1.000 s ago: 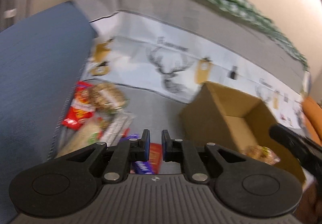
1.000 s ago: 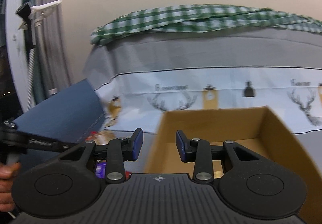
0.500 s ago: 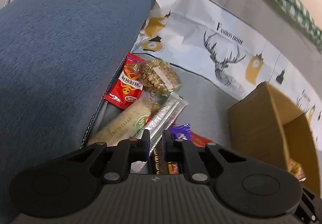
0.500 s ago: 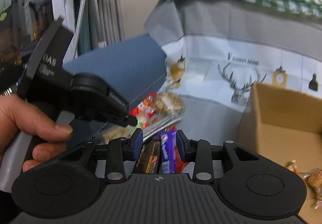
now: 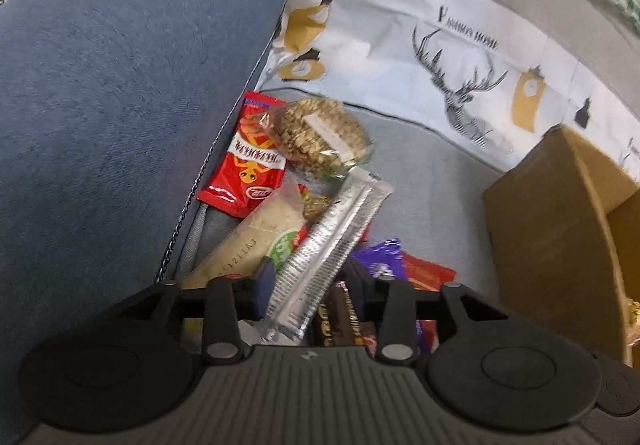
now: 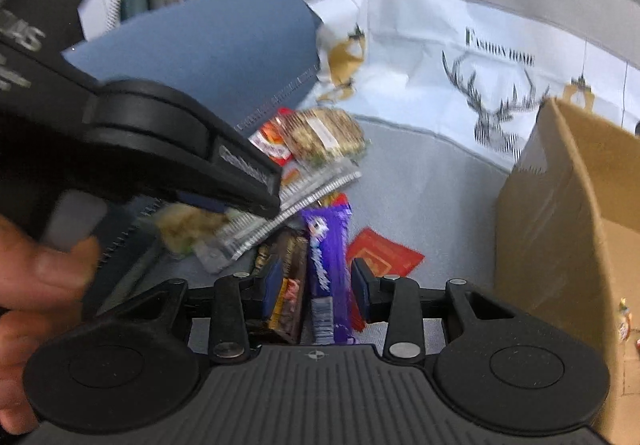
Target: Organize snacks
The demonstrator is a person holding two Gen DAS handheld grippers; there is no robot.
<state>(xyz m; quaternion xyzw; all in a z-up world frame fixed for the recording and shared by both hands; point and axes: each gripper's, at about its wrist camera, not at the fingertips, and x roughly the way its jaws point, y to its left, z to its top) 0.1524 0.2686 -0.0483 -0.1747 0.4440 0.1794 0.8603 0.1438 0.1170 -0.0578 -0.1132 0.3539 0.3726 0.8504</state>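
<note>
A pile of snacks lies on the grey sofa seat beside the blue armrest (image 5: 120, 85). My left gripper (image 5: 310, 283) is open, its fingers straddling a silver packet (image 5: 332, 245). Around it lie a red packet (image 5: 250, 169), a clear bag of granola rounds (image 5: 324, 133), a beige wrapped roll (image 5: 256, 237) and a dark chocolate bar (image 5: 344, 321). My right gripper (image 6: 314, 281) is open around a purple chocolate bar (image 6: 326, 257) and the dark bar (image 6: 286, 285). The left gripper's body shows in the right wrist view (image 6: 160, 149) over the silver packet (image 6: 288, 209).
An open cardboard box (image 5: 560, 237) stands on the seat to the right, also in the right wrist view (image 6: 568, 225), with a snack inside. A flat red packet (image 6: 380, 251) lies between pile and box. A deer-print cloth (image 5: 460, 57) covers the sofa back.
Both grippers have come down and closer to the snack pile. My left gripper has opened from nearly shut and now straddles the silver packet. My right gripper now frames the purple and dark bars.
</note>
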